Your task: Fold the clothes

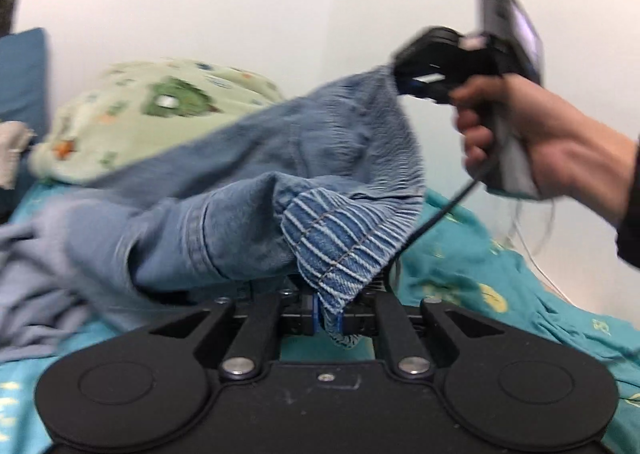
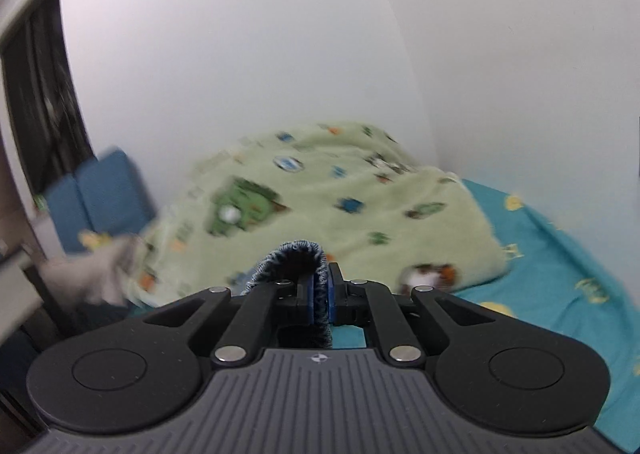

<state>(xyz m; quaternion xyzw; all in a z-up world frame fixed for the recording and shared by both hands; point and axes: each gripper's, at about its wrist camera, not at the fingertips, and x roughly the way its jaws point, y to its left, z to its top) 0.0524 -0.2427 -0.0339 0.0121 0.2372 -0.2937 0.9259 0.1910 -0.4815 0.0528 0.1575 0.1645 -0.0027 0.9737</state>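
A blue denim garment [image 1: 280, 158] with a ribbed elastic waistband hangs stretched above the bed in the left wrist view. My left gripper [image 1: 329, 314] is shut on one corner of that waistband, and cloth pokes out below its pads. At the upper right, my right gripper [image 1: 402, 80], held by a person's hand [image 1: 540, 142], pinches the other end of the band. In the right wrist view the right gripper [image 2: 320, 304] is shut on a fold of the same denim [image 2: 294, 258], which loops up over the left finger.
A pale green printed blanket [image 2: 340, 206] is heaped at the back of the bed against the white wall. The teal sheet [image 2: 560, 262] spreads to the right. A blue pillow [image 2: 104, 194] stands at the left, and a light blue-grey garment [image 1: 28, 274] lies crumpled at the lower left.
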